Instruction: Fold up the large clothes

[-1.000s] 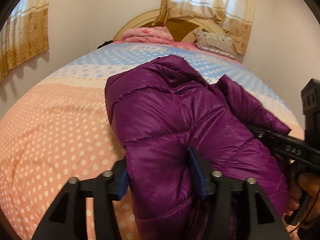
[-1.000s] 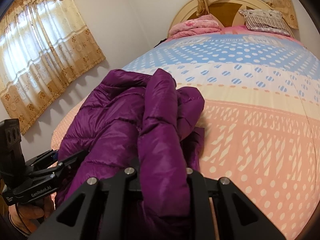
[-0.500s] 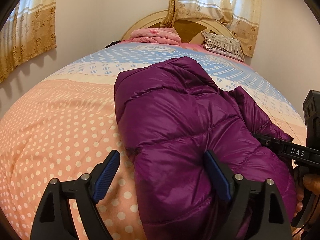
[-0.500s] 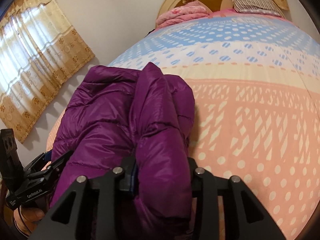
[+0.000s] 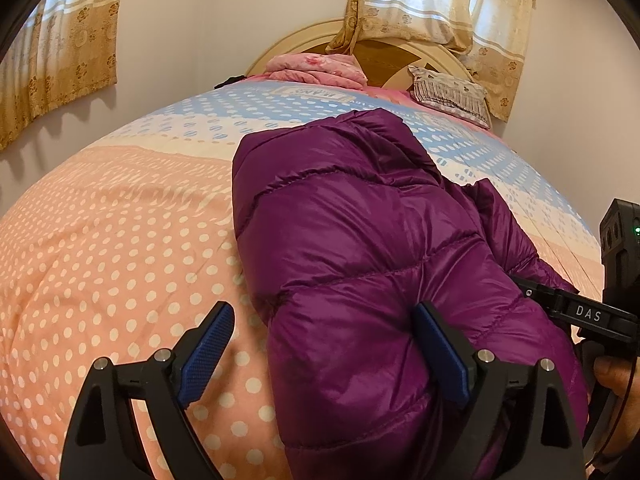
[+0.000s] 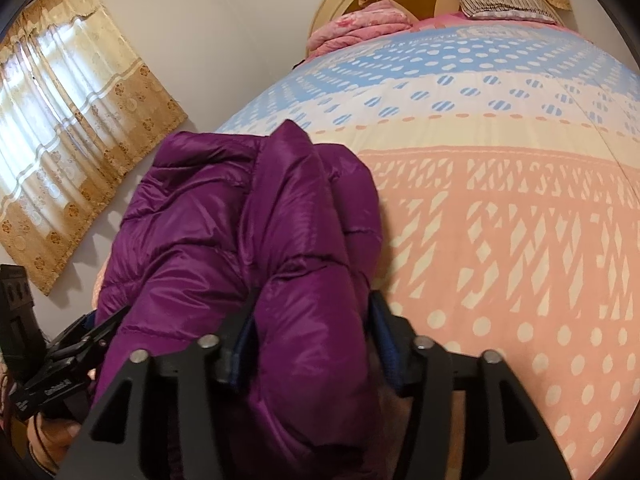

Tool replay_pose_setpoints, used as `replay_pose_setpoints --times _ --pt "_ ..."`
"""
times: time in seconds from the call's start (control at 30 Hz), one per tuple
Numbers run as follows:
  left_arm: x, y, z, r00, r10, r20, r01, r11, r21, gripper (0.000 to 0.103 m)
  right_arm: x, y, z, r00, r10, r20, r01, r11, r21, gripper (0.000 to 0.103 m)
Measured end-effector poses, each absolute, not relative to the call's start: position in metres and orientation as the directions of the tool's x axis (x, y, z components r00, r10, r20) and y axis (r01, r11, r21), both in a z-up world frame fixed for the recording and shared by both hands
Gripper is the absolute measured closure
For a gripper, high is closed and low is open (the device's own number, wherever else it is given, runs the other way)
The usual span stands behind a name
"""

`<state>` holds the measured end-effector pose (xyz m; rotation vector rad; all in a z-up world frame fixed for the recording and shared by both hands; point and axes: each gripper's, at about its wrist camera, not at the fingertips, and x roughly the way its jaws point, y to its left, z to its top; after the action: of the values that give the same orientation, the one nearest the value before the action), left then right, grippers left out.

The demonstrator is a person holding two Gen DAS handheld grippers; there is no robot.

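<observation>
A purple quilted down jacket (image 5: 352, 248) lies bunched on the near edge of the bed. My left gripper (image 5: 324, 354) is open, its blue pads wide apart; the right pad touches the jacket's side, the left pad (image 5: 208, 354) is over the bedspread. My right gripper (image 6: 312, 344) is shut on a thick fold of the jacket (image 6: 256, 232). The right gripper's body shows in the left wrist view (image 5: 580, 314). The left gripper's body shows in the right wrist view (image 6: 52, 364).
The bed carries a polka-dot bedspread (image 5: 112, 240), peach near me, blue farther off. A pink folded blanket (image 5: 316, 68) and a fringed pillow (image 5: 448, 90) lie by the wooden headboard. Beige curtains (image 6: 64, 160) hang on the walls.
My left gripper has opened and let go of the jacket, which now rests on the bed. The right gripper has kept its grip and moved lower and closer to the bed.
</observation>
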<state>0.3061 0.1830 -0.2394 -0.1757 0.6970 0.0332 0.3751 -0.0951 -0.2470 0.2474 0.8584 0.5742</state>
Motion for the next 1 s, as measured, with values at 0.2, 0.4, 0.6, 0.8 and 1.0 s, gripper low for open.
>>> replay_pose_setpoints --times 0.2,0.4,0.6,0.8,1.0 --pt "0.3 0.182 -0.244 0.769 -0.022 -0.639 -0.1 0.983 -0.154 0.011 0.376 -0.096 -0.247 0.516 0.549 -0.657 -0.364 0.835 0.412 0.035" --pt "0.285 0.179 -0.22 0.769 0.028 -0.638 -0.124 0.987 -0.105 0.011 0.362 -0.098 -0.222 0.571 0.494 -0.655 -0.353 0.869 0.347 0.033" --pt "0.239 0.179 -0.166 0.833 0.052 -0.551 -0.121 0.988 -0.091 0.011 0.317 -0.105 -0.163 0.67 0.448 -0.592 -0.362 0.893 0.267 0.027" --pt "0.182 0.174 -0.117 0.894 0.041 -0.446 -0.095 0.991 -0.098 0.011 0.258 -0.105 -0.11 0.742 0.459 -0.489 -0.397 0.888 0.231 0.019" --pt "0.155 0.168 -0.086 0.927 0.025 -0.374 -0.07 0.992 -0.107 0.011 0.227 -0.09 -0.082 0.77 0.469 -0.433 -0.445 0.88 0.163 0.017"
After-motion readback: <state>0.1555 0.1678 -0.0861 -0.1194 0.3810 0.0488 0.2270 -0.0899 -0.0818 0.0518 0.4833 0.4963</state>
